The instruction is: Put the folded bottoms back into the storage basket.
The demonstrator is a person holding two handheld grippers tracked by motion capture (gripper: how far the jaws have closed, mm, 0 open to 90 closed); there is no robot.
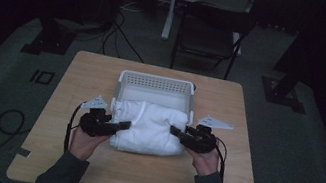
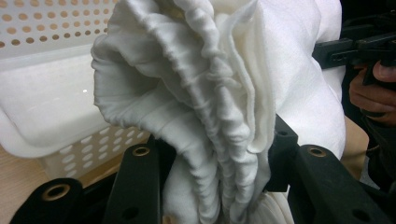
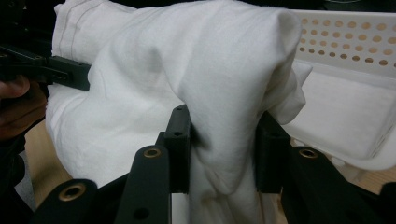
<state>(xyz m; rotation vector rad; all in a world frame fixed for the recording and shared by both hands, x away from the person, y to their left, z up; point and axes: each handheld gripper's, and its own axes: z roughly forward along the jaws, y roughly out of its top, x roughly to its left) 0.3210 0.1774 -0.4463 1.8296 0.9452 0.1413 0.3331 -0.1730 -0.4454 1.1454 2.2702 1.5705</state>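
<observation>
White cloth (image 1: 148, 128) lies bundled at the middle of the frame on the desk (image 1: 135, 178), its far part over the near rim of the white basket (image 1: 154, 84). Left hand-held gripper (image 1: 123, 125) pinches its left edge; right hand-held gripper (image 1: 175, 132) is closed on its right edge.

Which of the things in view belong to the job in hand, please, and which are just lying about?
In the job:
- folded white cloth, gripped at both ends
- left gripper
- right gripper
- white perforated basket, just behind the cloth

Lying about:
- dark chair beyond the table
- cables on the floor
</observation>
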